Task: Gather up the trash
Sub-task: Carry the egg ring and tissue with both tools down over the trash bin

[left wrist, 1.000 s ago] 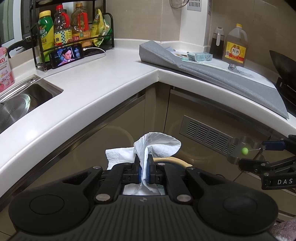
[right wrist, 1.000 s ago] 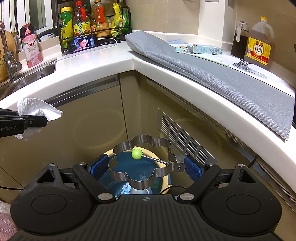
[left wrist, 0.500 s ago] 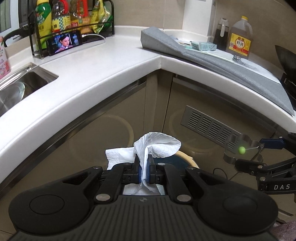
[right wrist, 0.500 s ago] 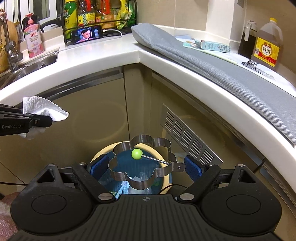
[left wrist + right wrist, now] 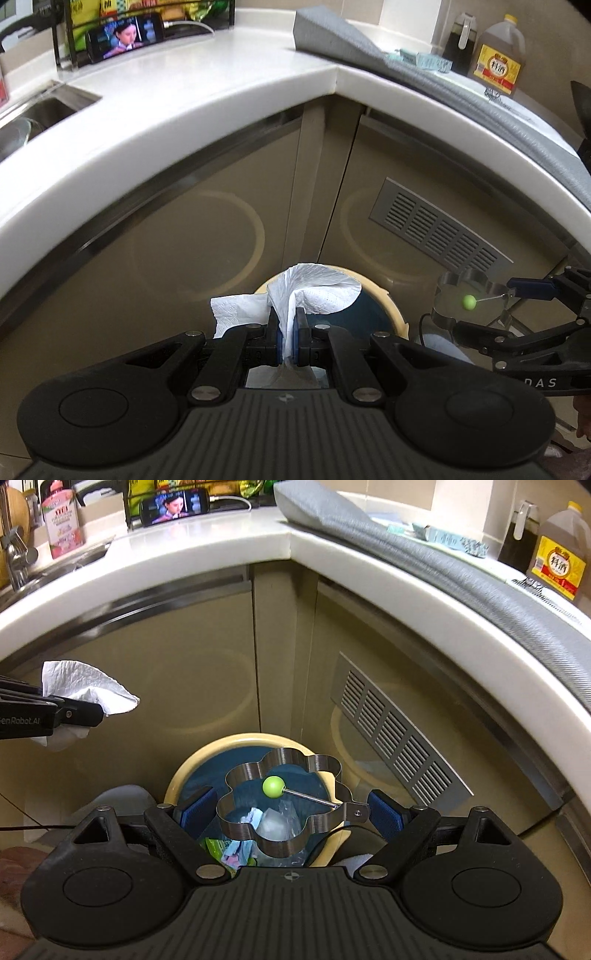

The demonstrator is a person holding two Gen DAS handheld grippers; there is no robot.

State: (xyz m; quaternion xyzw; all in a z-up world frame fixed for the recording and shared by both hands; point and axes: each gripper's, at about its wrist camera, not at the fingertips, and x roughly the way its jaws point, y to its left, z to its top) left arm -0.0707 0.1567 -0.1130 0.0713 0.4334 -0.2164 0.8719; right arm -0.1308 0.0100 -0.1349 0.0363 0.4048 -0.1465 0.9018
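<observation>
**Both grippers loaded, poised over the kitchen bin**

I am looking down past both hand-held grippers toward a corner of kitchen cabinets. My left gripper (image 5: 288, 338) is clenched on a crumpled white paper towel (image 5: 306, 291); the blue pads squeeze its middle, and the loose ends fan out above and to the left. From the right wrist camera, that towel (image 5: 85, 686) shows at the left edge, held in the air in front of the cabinet doors and off to the left of the bin.

My right gripper (image 5: 291, 808) has its jaws set wide, gripping a flower-shaped metal ring (image 5: 284, 801) by its two sides. A thin wire with a green ball (image 5: 273, 786) on its end crosses the ring's middle.

Below the ring stands a round trash bin (image 5: 177, 779) with a cream rim and a dark blue liner, on the floor against the cabinets. Scraps of wrapper and clear plastic lie inside it. The ring sits directly over the bin's mouth.

Above, a white countertop (image 5: 207, 70) curves around the corner, with a grey mat (image 5: 424, 557), a phone (image 5: 173, 506) showing video, and a yellow-capped bottle (image 5: 559, 557).
</observation>
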